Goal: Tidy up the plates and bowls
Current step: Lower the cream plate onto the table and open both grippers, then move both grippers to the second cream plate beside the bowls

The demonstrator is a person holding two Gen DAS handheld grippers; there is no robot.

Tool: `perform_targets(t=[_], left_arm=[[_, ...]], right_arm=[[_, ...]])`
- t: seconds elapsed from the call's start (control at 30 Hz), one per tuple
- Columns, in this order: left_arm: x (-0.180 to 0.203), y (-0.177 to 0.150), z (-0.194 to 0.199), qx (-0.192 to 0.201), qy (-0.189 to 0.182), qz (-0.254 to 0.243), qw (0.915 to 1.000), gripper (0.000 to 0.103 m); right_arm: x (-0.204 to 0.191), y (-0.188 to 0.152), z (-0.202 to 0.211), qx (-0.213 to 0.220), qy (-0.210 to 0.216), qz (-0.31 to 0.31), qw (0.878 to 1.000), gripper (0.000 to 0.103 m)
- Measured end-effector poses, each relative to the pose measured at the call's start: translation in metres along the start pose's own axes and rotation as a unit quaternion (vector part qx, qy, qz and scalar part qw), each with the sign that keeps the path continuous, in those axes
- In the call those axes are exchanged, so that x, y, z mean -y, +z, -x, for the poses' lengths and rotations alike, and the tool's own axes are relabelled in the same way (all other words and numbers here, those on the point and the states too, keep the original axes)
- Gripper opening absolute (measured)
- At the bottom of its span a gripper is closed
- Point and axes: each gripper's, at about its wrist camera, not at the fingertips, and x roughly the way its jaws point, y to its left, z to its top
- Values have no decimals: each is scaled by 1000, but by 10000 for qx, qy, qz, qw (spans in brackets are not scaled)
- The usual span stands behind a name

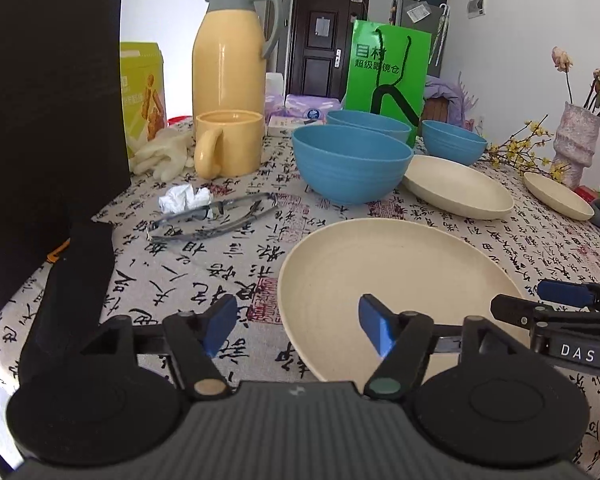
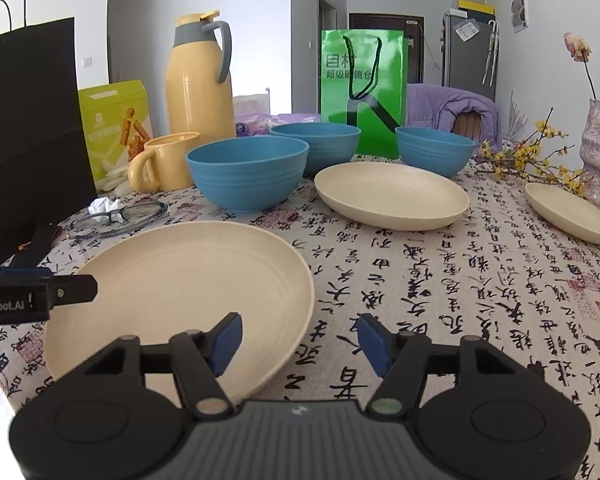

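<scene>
Large cream plate (image 1: 400, 280): left gripper (image 1: 298, 326) and right gripper (image 2: 300, 344), jaws apart and empty, should straddle its near rim squarely before closing.

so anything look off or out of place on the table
Nothing is spilled, tipped or broken: the three blue bowls and three cream plates sit upright and apart. The odd bits are clutter among the dishes: a crumpled tissue beside a pair of glasses, and loose gloves by the mug.

Left tongs (image 1: 298, 330) and right tongs (image 2: 300, 342): black arms, blue pads, ribbed grey body, white lettering on the side.
</scene>
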Motion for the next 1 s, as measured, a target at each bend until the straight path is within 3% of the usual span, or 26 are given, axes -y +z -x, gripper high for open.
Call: perform_targets(t=[0.13,0.2,0.3,0.5,0.63,1.0], left_arm=[[14,1,25,304,-89,-96,9995,87],[23,-1,40,518,-118,-182,9984,99],[40,-7,60,763,-249,-300,9963,103],[71,-29,90,960,-427,-485,9933,103],[86,-47,109,1110,-560,-528,9908,103],[106,-60,134,1275,-507,-560,9890,103]], right_arm=[[13,1,28,308,-144,13,9994,82],[21,-1,47,493,-234,29,9985,86],[34,-6,81,808,-451,121,9956,92],[60,-31,148,1338,-972,73,9862,102],[70,-57,180,1538,-1161,67,9812,103],[85,-92,211,1571,-1241,12,9797,103]])
